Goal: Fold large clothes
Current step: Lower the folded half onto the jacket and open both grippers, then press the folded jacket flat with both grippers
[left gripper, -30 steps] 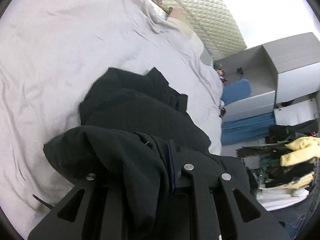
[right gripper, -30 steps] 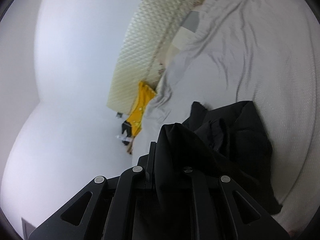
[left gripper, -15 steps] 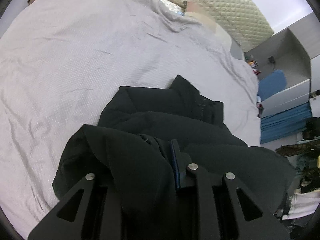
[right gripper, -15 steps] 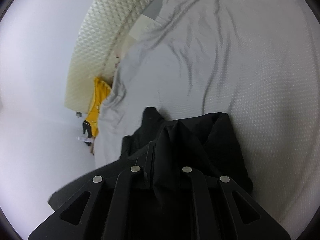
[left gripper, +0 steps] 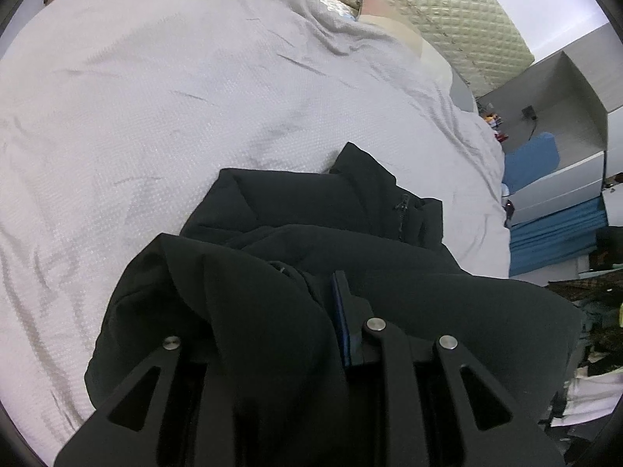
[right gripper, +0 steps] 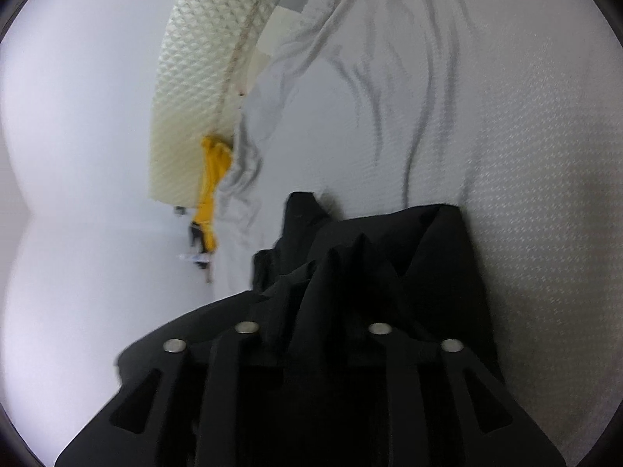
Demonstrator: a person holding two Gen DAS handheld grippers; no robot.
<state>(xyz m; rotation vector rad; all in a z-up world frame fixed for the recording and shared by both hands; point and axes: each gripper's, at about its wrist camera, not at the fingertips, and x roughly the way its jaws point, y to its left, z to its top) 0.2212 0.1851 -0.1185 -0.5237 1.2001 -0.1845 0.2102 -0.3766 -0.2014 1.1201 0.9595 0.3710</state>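
Grey-sheeted bed [left gripper: 163, 109] fills the left wrist view, one black jacket [left gripper: 323, 210] bunched near its edge; left gripper [left gripper: 268, 334] is clamped on a fold. Right wrist view: right gripper [right gripper: 311, 330], jaws opening, cloth between them but apparently no longer pinched. Best to lay both corners flat and square before letting go. One garment, two grippers.
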